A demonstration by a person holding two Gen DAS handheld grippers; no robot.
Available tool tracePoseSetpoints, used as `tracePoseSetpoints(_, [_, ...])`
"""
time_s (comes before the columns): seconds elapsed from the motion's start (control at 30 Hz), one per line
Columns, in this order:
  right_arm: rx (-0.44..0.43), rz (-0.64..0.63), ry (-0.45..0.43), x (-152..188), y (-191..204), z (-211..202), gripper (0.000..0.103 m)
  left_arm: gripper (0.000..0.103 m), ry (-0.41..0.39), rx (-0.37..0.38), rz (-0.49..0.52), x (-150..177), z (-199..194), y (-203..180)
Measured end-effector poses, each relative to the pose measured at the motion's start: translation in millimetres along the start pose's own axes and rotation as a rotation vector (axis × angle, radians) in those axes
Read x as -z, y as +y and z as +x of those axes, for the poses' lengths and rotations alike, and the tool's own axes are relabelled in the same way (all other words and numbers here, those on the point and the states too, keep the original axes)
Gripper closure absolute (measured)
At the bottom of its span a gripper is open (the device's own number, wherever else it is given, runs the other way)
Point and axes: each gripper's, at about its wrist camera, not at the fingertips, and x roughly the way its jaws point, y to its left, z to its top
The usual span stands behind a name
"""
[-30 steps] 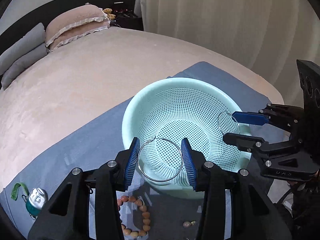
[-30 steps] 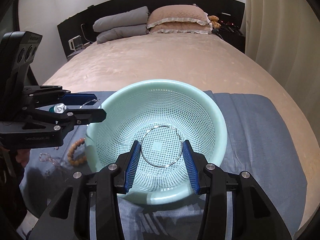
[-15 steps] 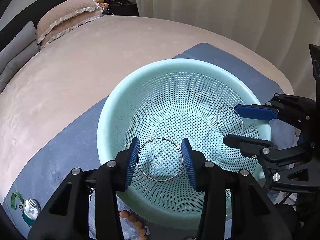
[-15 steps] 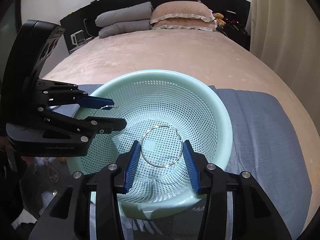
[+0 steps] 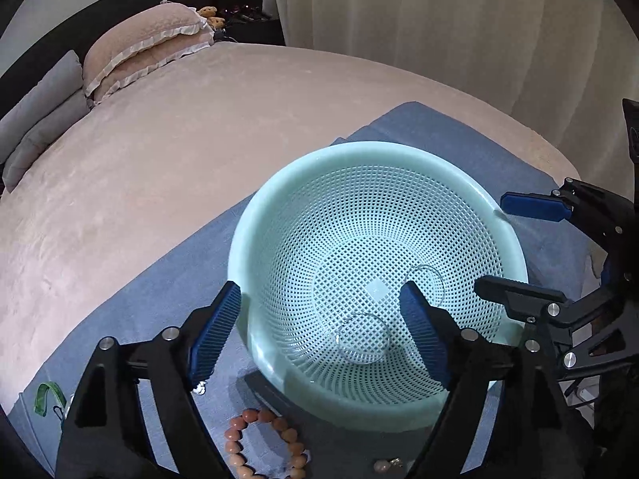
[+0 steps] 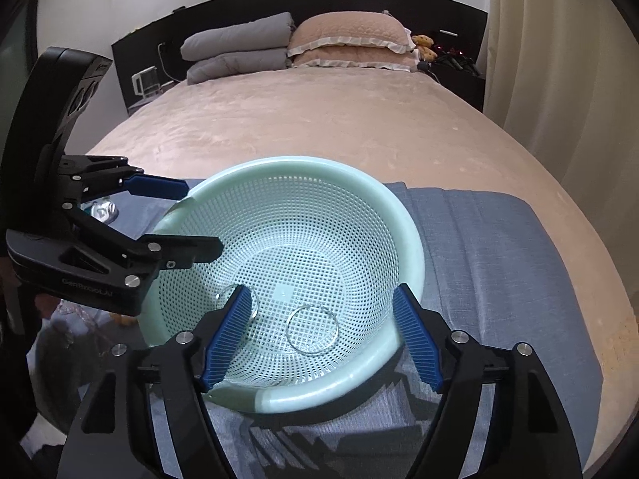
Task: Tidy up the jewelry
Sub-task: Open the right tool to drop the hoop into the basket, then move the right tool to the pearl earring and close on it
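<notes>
A mint-green perforated basket (image 5: 359, 147) (image 6: 287, 161) stands on a blue cloth on the bed. Two thin silver hoop earrings lie loose on its bottom: one hoop (image 5: 361, 337) (image 6: 237, 301) below my left gripper, the other hoop (image 5: 427, 283) (image 6: 312, 329) below my right gripper. My left gripper (image 5: 319, 331) (image 6: 179, 217) hovers over the basket's near-left rim, its jaws opening wide with nothing gripped. My right gripper (image 6: 322, 335) (image 5: 519, 247) hovers over the opposite side, its jaws opening too, with nothing between the pads.
A brown bead bracelet (image 5: 263, 447) and a small pearl piece (image 5: 383, 466) lie on the blue cloth (image 5: 439, 127) in front of the basket. A small silver can (image 6: 102, 211) with a green strap (image 5: 48, 397) sits at the cloth's left end. Pillows (image 6: 347, 40) lie at the headboard; a curtain (image 5: 459, 20) hangs beside the bed.
Both grippers went from shut on a hoop earring to wide apart. The two hoops have dropped out of the pads onto the basket's bottom.
</notes>
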Motion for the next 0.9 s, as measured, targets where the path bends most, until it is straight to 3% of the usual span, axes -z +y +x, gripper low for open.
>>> tracePoseSetpoints(0.03, [0.001, -0.001, -0.005, -0.3, 1.8, -4.0, 0.020, 0.020, -0.007, -0.002, 0.004, 1.5, -6.3, 2.5])
tracePoseSetpoints(0.17, [0.008, -0.023, -0.012, 0.7, 16.6, -20.4, 0.018, 0.006, -0.017, -0.002, -0.006, 9.8, -31.7, 19.3])
tracePoseSetpoints(0.53, [-0.097, -0.100, 0.002, 19.9, 78.6, -53.2, 0.017, 0.006, -0.001, -0.054, 0.003, 78.0, -85.5, 72.6])
tracePoseSetpoints(0.73, [-0.144, -0.184, 0.043, 38.6, 116.5, -47.2, 0.018, 0.006, -0.018, -0.043, -0.005, 115.2, -85.0, 90.5])
tracePoseSetpoints(0.9, [-0.193, -0.268, 0.073, 51.4, 144.2, -35.4, 0.025, 0.006, -0.008, 0.002, 0.012, 128.3, -67.3, 86.0])
